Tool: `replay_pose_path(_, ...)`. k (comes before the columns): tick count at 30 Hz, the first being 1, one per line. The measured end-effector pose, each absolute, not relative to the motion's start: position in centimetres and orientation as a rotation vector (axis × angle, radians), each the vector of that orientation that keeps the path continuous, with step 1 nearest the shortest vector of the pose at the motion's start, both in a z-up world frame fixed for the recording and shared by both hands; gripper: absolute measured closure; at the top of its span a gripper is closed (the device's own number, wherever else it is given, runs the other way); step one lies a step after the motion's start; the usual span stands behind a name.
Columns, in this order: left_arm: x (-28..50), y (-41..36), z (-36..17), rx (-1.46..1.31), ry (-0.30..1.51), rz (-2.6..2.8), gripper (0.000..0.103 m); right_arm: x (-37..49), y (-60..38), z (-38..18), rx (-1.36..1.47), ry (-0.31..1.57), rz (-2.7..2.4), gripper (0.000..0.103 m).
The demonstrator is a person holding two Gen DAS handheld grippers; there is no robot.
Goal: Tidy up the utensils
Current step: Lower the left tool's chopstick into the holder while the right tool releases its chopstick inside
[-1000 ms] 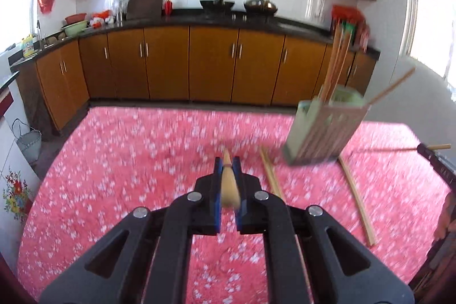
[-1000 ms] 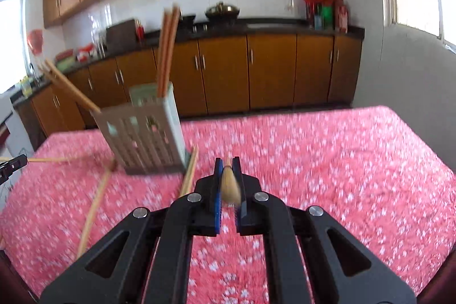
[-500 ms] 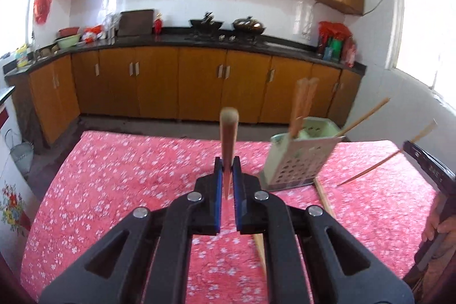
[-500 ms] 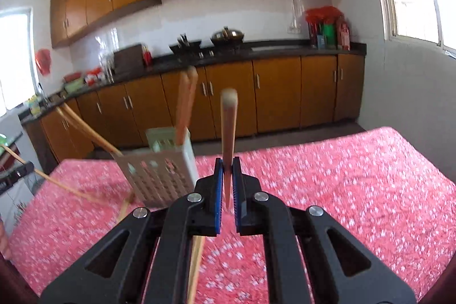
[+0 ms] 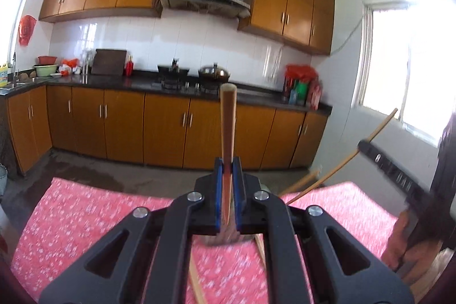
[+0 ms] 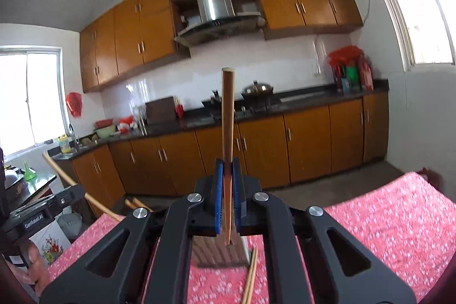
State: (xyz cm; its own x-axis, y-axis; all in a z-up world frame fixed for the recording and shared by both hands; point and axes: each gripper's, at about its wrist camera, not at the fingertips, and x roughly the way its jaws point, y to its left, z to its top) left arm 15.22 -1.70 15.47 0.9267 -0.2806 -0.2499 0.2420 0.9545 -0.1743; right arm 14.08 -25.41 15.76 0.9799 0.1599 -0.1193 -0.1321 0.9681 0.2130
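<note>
Left black two-finger gripper (image 5: pixel 228 170): blue pads clamped on one upright tan wooden chopstick (image 5: pixel 227 118); below and just behind its tips, a blurred pale slotted plastic utensil holder (image 5: pixel 221 238) on the red floral tablecloth (image 5: pixel 85 207), loose chopsticks (image 5: pixel 196 287) beside it. Right black two-finger gripper (image 6: pixel 228 173): pads clamped on a second upright wooden chopstick (image 6: pixel 227 110), the holder (image 6: pixel 219 252) beneath, another loose chopstick (image 6: pixel 250 275) just right. Judged midway: two sticks in transit, several left lying.
</note>
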Motion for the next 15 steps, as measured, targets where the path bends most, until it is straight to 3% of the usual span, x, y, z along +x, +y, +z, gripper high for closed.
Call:
replay_pose_path(6,18.5,-3.5,17.3,-0.167,0.212,-0.251,0.095,17.1,-23.7,15.7,0.184,0.123,0.134,0.096)
replay_pose_path(15,23.7,-4.1,12.5,-0.159,0.349,-0.238,0.095,20.6,-22.4,11.6,0.158,0.278,0.115,0.096)
